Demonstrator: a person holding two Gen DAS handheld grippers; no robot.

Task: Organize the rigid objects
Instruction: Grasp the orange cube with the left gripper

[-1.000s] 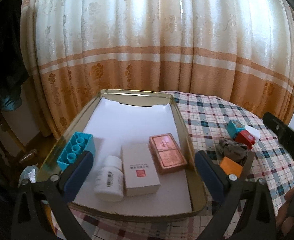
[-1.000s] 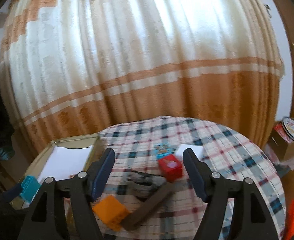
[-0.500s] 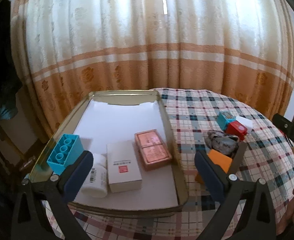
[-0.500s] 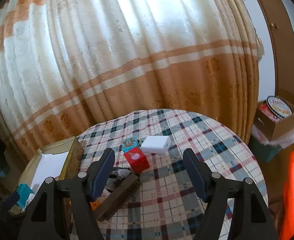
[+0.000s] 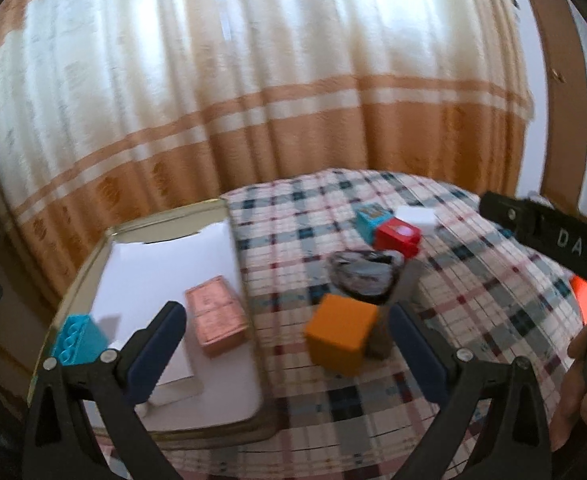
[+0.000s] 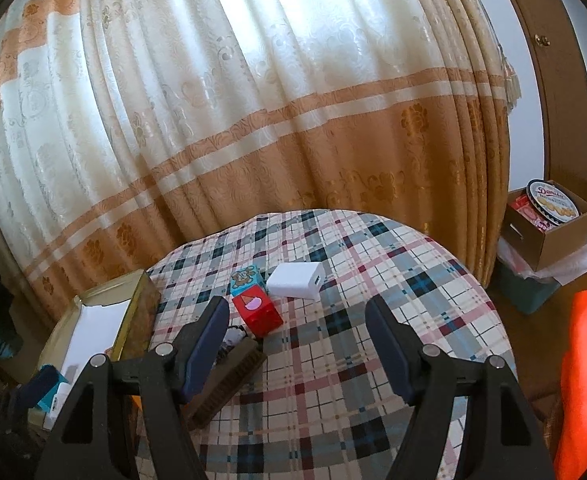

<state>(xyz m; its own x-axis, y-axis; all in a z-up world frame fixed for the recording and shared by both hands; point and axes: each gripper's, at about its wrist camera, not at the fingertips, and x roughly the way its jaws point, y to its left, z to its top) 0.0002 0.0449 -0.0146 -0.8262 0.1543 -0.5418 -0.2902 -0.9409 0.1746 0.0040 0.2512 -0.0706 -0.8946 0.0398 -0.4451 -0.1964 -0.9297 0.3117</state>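
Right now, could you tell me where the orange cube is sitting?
In the left wrist view the orange cube sits on the plaid tablecloth, just right of the gold tray and in front of the grey crumpled object.

White capitals "DAS" stand on the black bar of the right gripper (image 5: 549, 236), which reaches in well to the right of the left one's jaws. Far off to the right of the right gripper's jaws, a round blue biscuit tin (image 6: 552, 201) in a cardboard box (image 6: 561, 240) reads roughly "Danisa"; its smaller print is too small to read.
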